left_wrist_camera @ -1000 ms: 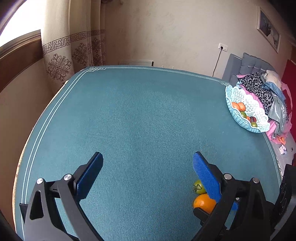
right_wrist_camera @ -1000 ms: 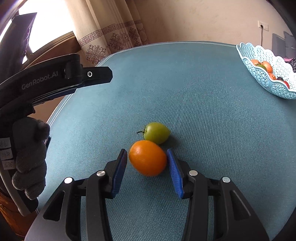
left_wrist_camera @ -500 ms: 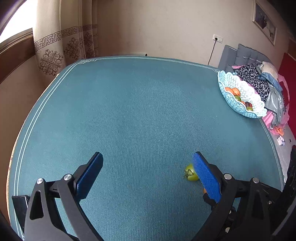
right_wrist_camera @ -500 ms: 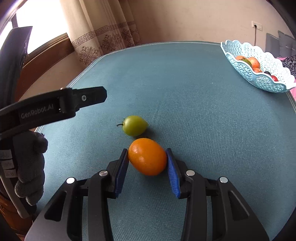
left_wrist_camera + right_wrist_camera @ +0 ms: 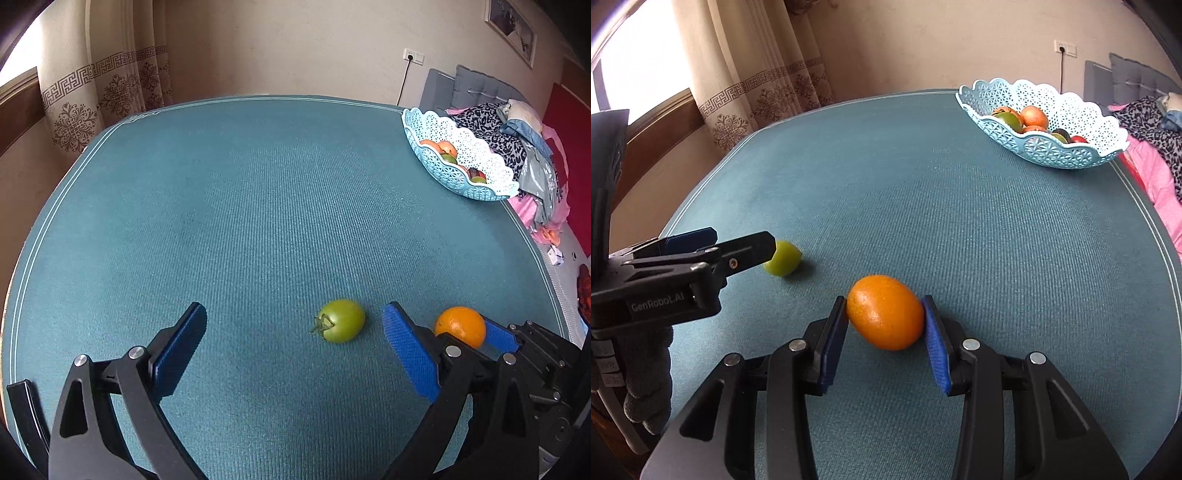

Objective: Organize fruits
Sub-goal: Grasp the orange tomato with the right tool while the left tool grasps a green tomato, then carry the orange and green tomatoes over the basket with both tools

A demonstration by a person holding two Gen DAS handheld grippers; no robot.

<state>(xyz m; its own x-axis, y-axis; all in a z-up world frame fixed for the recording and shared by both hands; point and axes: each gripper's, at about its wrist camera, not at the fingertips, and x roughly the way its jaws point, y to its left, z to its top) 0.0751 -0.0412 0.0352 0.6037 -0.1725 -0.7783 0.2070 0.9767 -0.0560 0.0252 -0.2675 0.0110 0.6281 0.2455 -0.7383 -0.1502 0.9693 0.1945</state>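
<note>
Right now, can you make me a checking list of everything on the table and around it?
Surface: teal tablecloth, flat.
Job's things: orange between the right gripper's pads; green tomato loose on the cloth; blue lattice basket at the far right edge, holding several fruits.
Clutter: nothing seen on the cloth.
Grippers: right gripper shut on the orange; left gripper open, empty, near the tomato.
Cables: black cord hanging from a wall socket.
Surroundings: patterned curtain, clothes pile, framed picture.

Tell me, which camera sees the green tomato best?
The left wrist view: the green tomato lies whole on the blue cloth, stem showing, between the open left gripper fingers. In the right wrist view that gripper's finger hides part of it.
</note>
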